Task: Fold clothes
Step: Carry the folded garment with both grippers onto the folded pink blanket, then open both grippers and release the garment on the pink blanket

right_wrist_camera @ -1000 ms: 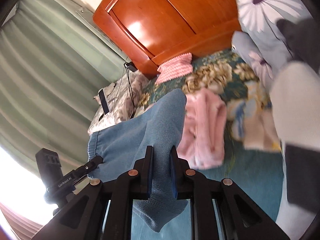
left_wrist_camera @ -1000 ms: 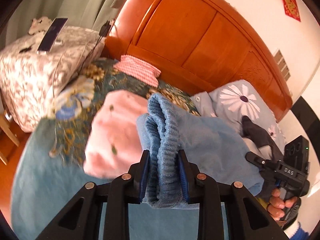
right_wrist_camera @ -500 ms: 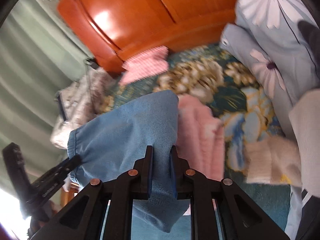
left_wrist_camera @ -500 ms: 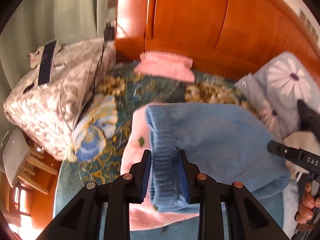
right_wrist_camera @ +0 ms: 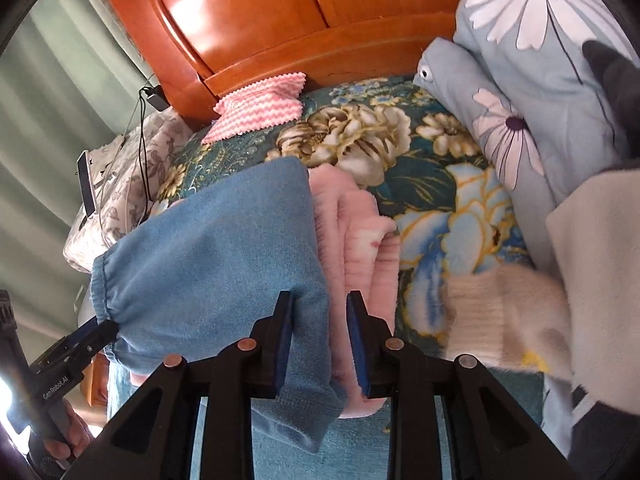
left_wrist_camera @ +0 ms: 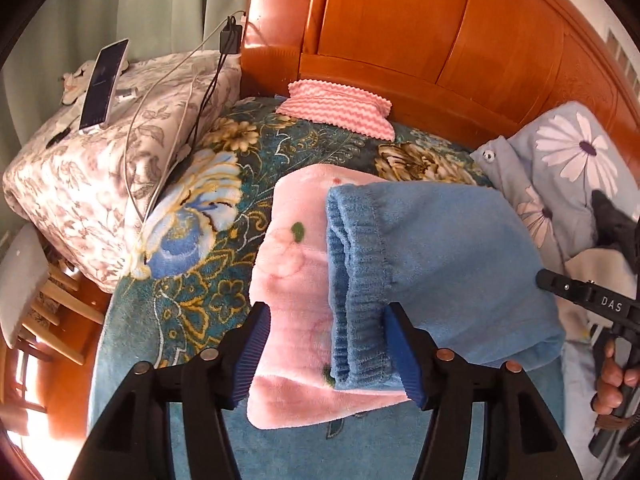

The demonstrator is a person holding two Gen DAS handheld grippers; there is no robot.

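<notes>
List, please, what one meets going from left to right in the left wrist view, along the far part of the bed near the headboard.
phone on the grey floral pillow → black charger plug → pink zigzag cloth → daisy-print bedding

The folded garment (left_wrist_camera: 440, 264) is plain mid-blue with a ribbed blue cuff; the folded fleece (left_wrist_camera: 296, 280) under it is pale pink with small green and red specks; the bedspread (left_wrist_camera: 224, 240) is teal with gold, cream and blue flowers; the cloth (left_wrist_camera: 336, 108) by the orange-brown wooden headboard (left_wrist_camera: 420, 32) has pink-and-white zigzags; the pillow (right_wrist_camera: 532, 40) is light blue with white daisies; each gripper (left_wrist_camera: 326, 350) is black with 2 blue pads.
</notes>
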